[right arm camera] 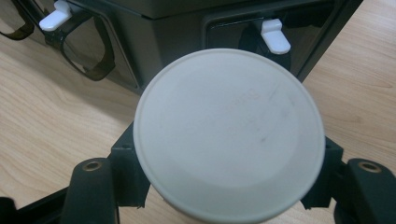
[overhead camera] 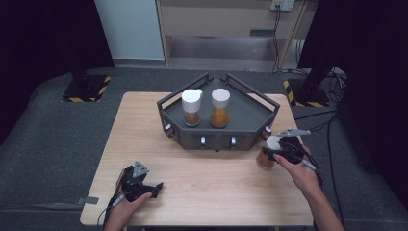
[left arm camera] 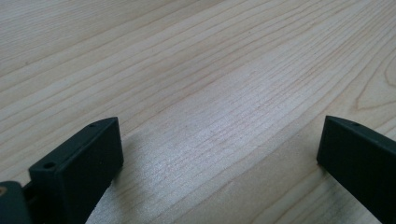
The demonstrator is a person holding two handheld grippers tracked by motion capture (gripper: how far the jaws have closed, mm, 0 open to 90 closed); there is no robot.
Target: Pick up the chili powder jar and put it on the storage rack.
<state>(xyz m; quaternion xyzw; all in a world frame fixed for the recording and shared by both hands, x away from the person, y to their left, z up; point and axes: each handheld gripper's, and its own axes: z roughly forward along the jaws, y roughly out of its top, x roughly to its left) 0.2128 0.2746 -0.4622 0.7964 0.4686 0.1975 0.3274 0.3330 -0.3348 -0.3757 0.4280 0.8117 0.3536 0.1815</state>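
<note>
Gripping a spice jar (overhead camera: 266, 155) at the rack's (overhead camera: 262, 98) four o'clock, the right gripper (overhead camera: 277, 150) probably needed to lift it aboard; the left gripper (overhead camera: 153, 188) rested wide open at seven o'clock.

bare table (overhead camera: 211, 178) in front, grey rack (overhead camera: 250, 115) blocking beyond

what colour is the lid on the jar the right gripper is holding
White, on the jar in the right gripper; the lid shows best in the right gripper view.
</note>
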